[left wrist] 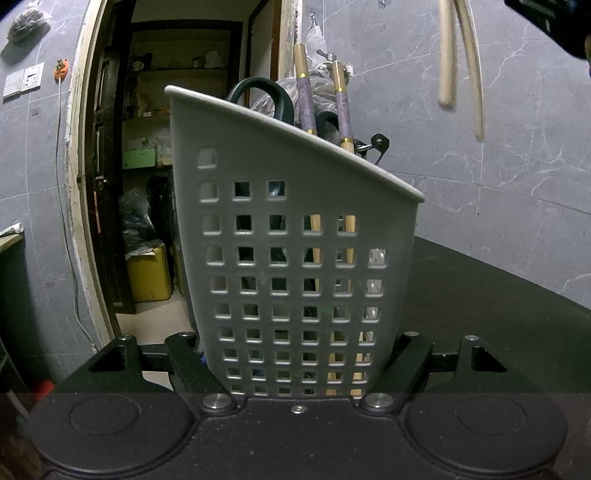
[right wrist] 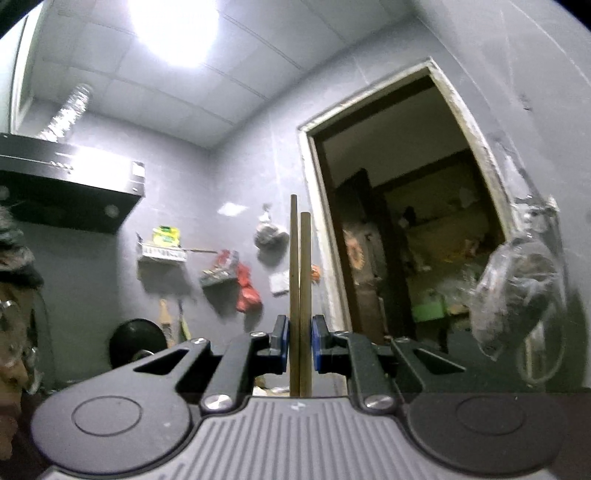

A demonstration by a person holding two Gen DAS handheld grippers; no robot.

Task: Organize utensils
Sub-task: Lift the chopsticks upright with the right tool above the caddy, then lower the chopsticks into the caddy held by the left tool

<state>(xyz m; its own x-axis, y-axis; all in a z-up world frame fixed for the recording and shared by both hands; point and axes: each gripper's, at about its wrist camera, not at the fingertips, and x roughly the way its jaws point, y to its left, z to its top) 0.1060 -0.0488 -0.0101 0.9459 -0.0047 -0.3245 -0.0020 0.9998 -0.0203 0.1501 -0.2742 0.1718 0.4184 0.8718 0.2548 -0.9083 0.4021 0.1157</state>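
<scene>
Grey plastic basket (left wrist: 295, 258) is clamped by the left gripper (left wrist: 295, 365) near the table's (left wrist: 498, 295) edge, steadying it while the right gripper (right wrist: 299, 347) pinches two chopsticks (right wrist: 299, 280) overhead for dropping in.

Dim room, glaring ceiling light (right wrist: 173, 29), motion blur, fisheye-warped edges
</scene>
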